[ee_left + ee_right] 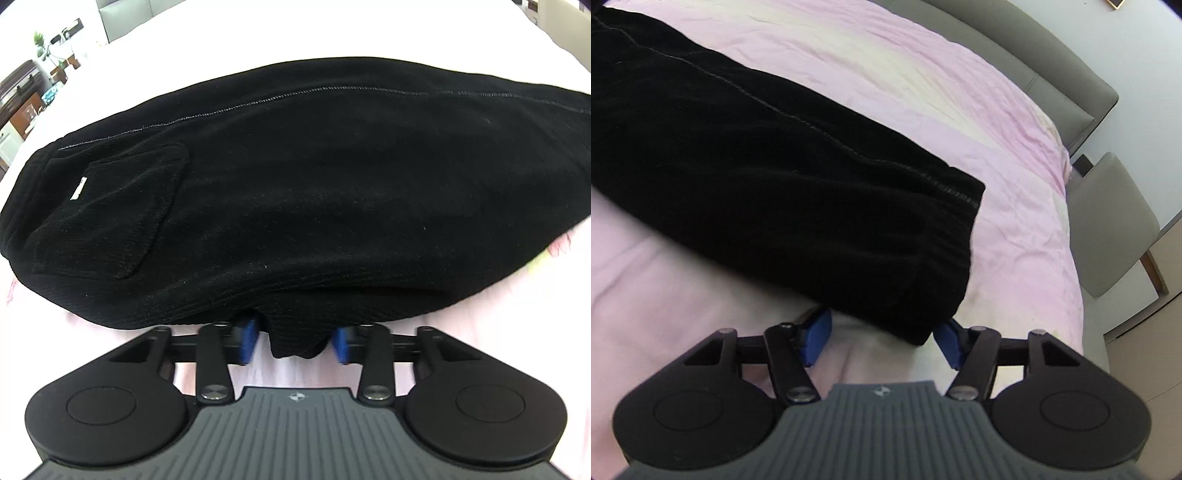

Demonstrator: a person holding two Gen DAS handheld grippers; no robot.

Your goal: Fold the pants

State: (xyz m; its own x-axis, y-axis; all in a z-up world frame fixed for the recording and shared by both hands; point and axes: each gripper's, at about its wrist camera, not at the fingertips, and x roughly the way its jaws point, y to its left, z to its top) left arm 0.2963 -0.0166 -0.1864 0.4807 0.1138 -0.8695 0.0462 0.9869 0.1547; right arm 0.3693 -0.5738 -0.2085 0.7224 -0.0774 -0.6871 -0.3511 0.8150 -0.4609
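Note:
Black pants (295, 192) lie lengthwise across a pink bed sheet (886, 74), with a back pocket (122, 206) and a small white tag at the left. My left gripper (295, 343) is at the near edge of the pants, and a bunched fold of black cloth is pinched between its blue pads (247, 341). In the right wrist view the hem end of the pants (820, 206) runs from upper left to the lower middle. My right gripper (882, 339) stands open around the near hem corner. The right pad is close to the cloth and the left pad is well apart from it.
The bed's grey padded frame (1052, 81) runs along the far right edge, with a grey chair (1115, 225) beside it. Shelves, a plant and a cabinet (33, 88) stand beyond the bed at the far left. Bare sheet lies around the pants.

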